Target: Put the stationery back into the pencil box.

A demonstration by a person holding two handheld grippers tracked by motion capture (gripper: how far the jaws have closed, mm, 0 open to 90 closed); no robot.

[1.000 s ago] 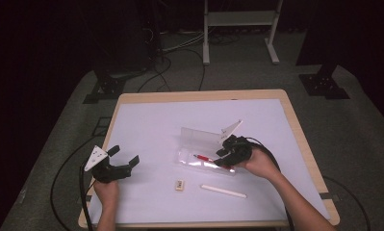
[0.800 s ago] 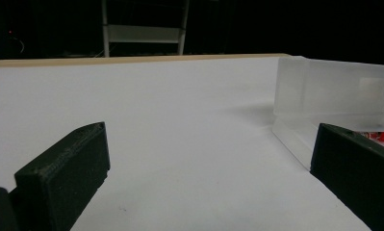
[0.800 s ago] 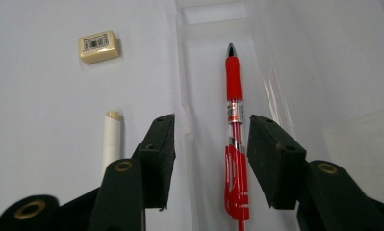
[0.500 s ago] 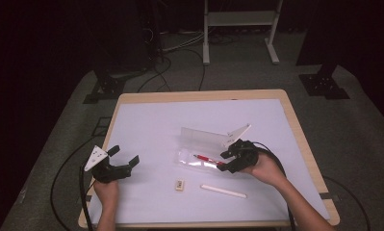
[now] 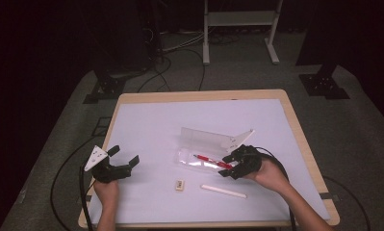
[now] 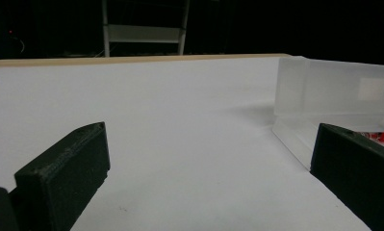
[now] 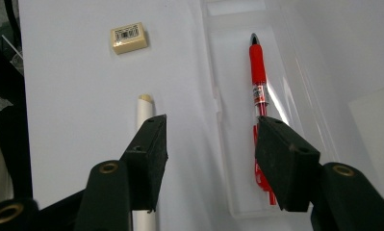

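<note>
Your left gripper [image 5: 123, 162] sits near the table's left edge with its black jaws spread wide and nothing between them. In the left gripper view, bare white table surface [image 6: 180, 120] stretches ahead of the jaws, and the clear plastic pencil case [image 6: 331, 94] with its raised lid stands ahead and off beyond the far jaw.

To the right of that gripper lies the small cream rectangular eraser [image 5: 180, 184], well apart from it, then the slim white stick [image 5: 224, 191] lying flat on the table.

Your right gripper [image 5: 234, 167] hovers at the near end of the case, its jaws parted and just been opening, gripping nothing. In the right gripper view the red pen with a black tip [image 7: 258, 72] lies inside the case tray, running ahead from beside the one jaw, and the white stick passes under the other jaw.
</note>
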